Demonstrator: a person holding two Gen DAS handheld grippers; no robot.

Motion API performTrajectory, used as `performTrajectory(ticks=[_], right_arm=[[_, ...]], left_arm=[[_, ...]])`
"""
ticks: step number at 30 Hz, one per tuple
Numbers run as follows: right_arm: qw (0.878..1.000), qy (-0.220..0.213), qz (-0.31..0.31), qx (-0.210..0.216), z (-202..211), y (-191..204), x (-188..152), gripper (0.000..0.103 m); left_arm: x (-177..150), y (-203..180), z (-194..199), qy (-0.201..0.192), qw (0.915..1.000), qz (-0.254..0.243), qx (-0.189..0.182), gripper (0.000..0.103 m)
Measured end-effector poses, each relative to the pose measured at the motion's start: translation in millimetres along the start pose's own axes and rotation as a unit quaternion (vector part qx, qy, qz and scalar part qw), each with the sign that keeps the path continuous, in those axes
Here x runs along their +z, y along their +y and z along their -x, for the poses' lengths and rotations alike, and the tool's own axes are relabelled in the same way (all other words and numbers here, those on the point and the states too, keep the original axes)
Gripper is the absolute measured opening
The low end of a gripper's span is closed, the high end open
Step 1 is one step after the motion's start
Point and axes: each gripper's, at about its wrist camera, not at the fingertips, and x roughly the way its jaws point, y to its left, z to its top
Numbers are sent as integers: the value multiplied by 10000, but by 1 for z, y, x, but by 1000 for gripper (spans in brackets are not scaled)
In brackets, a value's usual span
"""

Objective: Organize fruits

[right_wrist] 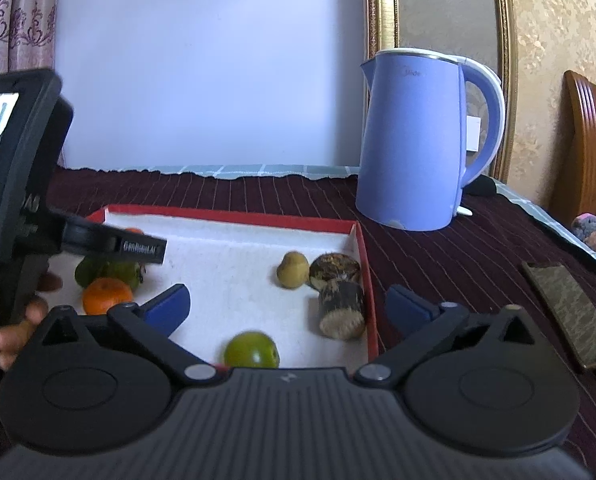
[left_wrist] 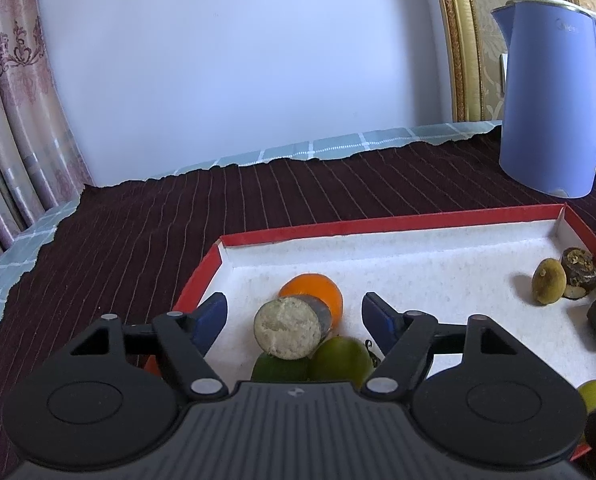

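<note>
A red-rimmed tray [left_wrist: 390, 224] with a white lining holds the fruit. My left gripper [left_wrist: 294, 316] is open over its left part. Between the blue fingers, touching neither, a cut cane piece [left_wrist: 288, 330] with a pale end rests on two green fruits [left_wrist: 340, 358] in front of an orange [left_wrist: 314, 292]. My right gripper [right_wrist: 289, 306] is open wide over the tray's right wall [right_wrist: 372, 280]. A green fruit [right_wrist: 252, 350] lies just below it. A yellowish fruit [right_wrist: 293, 269], a dark round piece [right_wrist: 334, 268] and another cane piece [right_wrist: 342, 308] sit at the tray's right side.
A blue kettle [right_wrist: 414, 140] stands on the dark striped cloth [left_wrist: 178, 220] behind the tray's right corner. A flat dark slab [right_wrist: 566, 308] lies on the cloth to the right. A person's hand [right_wrist: 14, 320] holds the left device's black housing [right_wrist: 18, 152].
</note>
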Motion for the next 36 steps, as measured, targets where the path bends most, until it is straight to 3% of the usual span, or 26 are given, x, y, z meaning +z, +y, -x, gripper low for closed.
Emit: performTrajectory(ticks=[6, 10, 18, 36], right_arm=[[9999, 136, -59, 86, 8, -3, -9, 103], [9994, 295, 56, 180, 10, 1, -17, 103], [9983, 507, 155, 258, 10, 5, -22, 103], [9918, 1171, 491, 130, -3, 16, -31, 103]], left_arm=[[-4, 6, 4, 92, 9999, 93, -6, 75], [-8, 14, 12, 88, 9997, 236, -41, 82], [-18, 28, 31, 70, 9993, 367, -87, 83], [-60, 47, 69, 56, 9983, 528, -230, 87]])
